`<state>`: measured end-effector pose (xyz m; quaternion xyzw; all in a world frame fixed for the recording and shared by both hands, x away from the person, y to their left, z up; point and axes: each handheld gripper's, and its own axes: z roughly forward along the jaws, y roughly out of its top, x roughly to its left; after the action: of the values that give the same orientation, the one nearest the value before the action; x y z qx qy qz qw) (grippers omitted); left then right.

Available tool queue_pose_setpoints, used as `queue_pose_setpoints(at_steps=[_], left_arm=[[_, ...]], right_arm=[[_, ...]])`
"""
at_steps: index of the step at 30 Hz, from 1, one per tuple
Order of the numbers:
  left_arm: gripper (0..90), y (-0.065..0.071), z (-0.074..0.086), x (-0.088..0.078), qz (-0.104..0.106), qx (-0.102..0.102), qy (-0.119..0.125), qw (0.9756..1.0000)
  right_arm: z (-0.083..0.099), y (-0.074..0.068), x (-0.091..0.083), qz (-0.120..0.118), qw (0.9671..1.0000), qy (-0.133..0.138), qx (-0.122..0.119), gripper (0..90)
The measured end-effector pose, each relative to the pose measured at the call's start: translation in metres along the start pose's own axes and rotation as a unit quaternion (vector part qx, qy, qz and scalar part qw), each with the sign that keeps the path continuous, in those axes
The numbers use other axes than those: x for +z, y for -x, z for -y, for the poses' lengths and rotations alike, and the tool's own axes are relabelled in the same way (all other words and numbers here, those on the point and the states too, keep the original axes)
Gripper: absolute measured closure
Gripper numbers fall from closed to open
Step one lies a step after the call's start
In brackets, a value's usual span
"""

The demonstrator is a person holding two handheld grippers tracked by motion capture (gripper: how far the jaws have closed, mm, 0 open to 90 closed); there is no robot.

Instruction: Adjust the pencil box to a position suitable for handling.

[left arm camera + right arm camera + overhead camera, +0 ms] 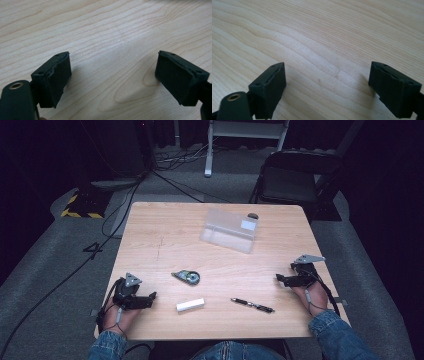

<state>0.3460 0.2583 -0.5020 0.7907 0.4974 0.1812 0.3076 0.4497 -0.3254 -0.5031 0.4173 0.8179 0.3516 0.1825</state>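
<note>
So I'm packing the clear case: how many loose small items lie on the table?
3: a correction tape dispenser near the middle, a white eraser in front of it, a black pen to the eraser's right.

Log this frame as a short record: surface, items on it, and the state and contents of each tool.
surface: wooden table
far item: clear plastic case, lying near the far edge
near items: correction tape dispenser, white eraser, black pen
left tool: open, nothing between the jaws, resting at the table's near left corner
right tool: open, nothing between the jaws, resting at the right edge
contact: neither tool touches any item
behind table: folding chair
</note>
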Motion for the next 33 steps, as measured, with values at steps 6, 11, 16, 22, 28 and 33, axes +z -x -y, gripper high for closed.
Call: queue_pose_setpoints(at_steps=[6, 11, 16, 22, 28, 33], left_arm=[[14.6, -0.003, -0.002, 0.0, 0.015, 0.017, -0.004, 0.9997], [14.7, -0.009, -0.004, 0.004, 0.016, 0.014, 0.004, 0.9998], [14.5, -0.009, -0.005, 0.007, 0.013, 0.013, 0.01, 0.9998], [14.6, -0.009, -0.005, 0.007, 0.014, 0.013, 0.012, 0.9997], [14.6, -0.009, -0.004, 0.007, 0.01, 0.014, 0.015, 0.9997], [14.7, -0.008, -0.004, 0.007, 0.012, 0.008, 0.017, 0.9998]], right_arm=[[0.0, 0.001, -0.001, -0.003, 1.0, 0.003, -0.003, 20.7], [-0.001, 0.0, -0.001, -0.007, 0.9999, 0.002, -0.008, 21.1], [-0.002, 0.001, -0.001, -0.013, 0.9999, -0.001, -0.01, 22.5], [-0.005, -0.005, -0.003, -0.021, 0.9996, -0.005, -0.018, 40.5], [-0.012, -0.002, -0.01, -0.044, 0.999, 0.004, -0.002, 42.3], [-0.025, -0.004, -0.018, -0.052, 0.9985, 0.017, 0.005, 42.0]])
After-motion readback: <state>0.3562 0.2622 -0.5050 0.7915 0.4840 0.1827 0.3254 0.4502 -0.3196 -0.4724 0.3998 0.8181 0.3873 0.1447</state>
